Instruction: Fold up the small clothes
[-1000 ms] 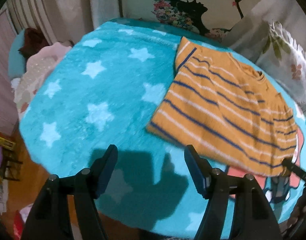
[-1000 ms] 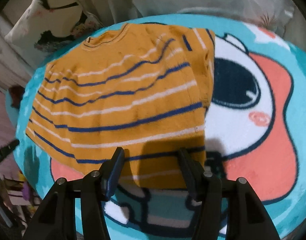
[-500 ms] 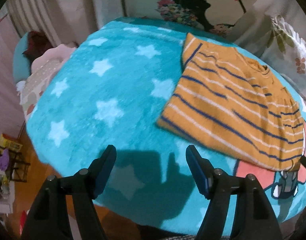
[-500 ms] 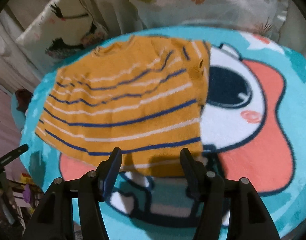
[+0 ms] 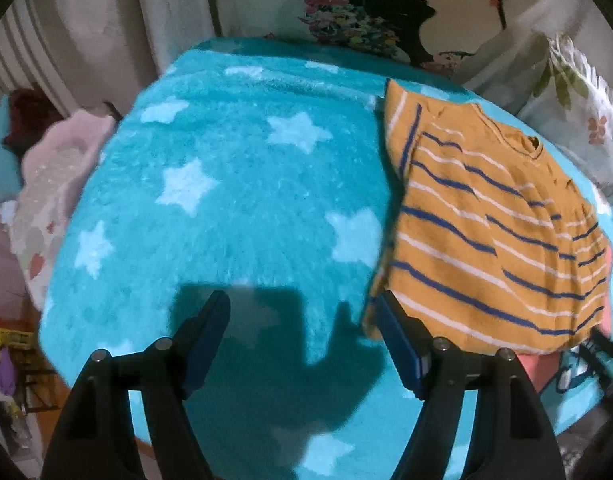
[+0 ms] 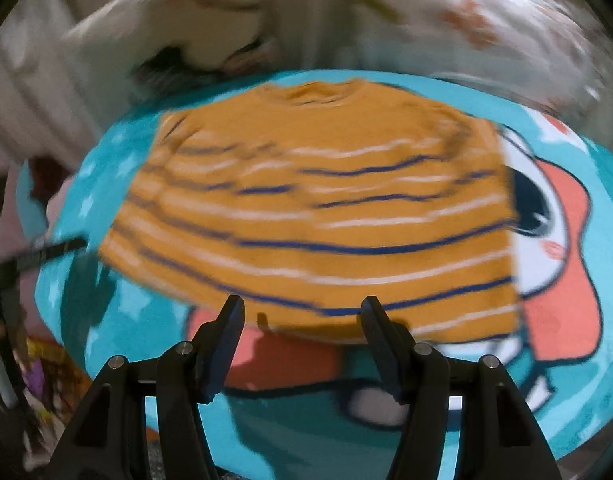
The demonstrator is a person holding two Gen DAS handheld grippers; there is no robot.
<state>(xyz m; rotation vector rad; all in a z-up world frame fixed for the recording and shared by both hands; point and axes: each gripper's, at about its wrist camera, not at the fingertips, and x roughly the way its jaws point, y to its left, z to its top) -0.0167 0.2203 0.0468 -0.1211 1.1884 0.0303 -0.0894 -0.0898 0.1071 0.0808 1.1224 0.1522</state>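
- The left gripper [image 5: 302,314] has its jaws spread wide with nothing between them; it hangs over bare blanket, and in its own view its inner finger tip lines up with the near left hem corner of the shirt, though contact cannot be confirmed.
- The right gripper [image 6: 302,312] is likewise released and holds nothing; its finger tips sit just short of the shirt's near hem, about mid-width.
- The orange striped T-shirt [image 6: 318,216], with navy and white stripes, lies flat on the blanket, neckline on its far side toward the pillows, hem toward the grippers. Its side edges look straight, so I judge the sleeves may be tucked in, but blur in the right wrist view leaves that unsure.
- The shirt rests on a turquoise fleece blanket [image 5: 226,200], white stars to the shirt's left and a cartoon figure in coral and white under and right of it.
- Printed pillows [image 5: 366,12] stand beyond the shirt's neckline; a pale pink bundle [image 5: 54,176] lies well left of the shirt, past the blanket's edge.
- Step, as I judge it: approaching the hem for a fold. The next move calls for each gripper to close on a hem corner, then carry the hem up toward the neckline evenly.
- No brand, label or legible writing shows anywhere.
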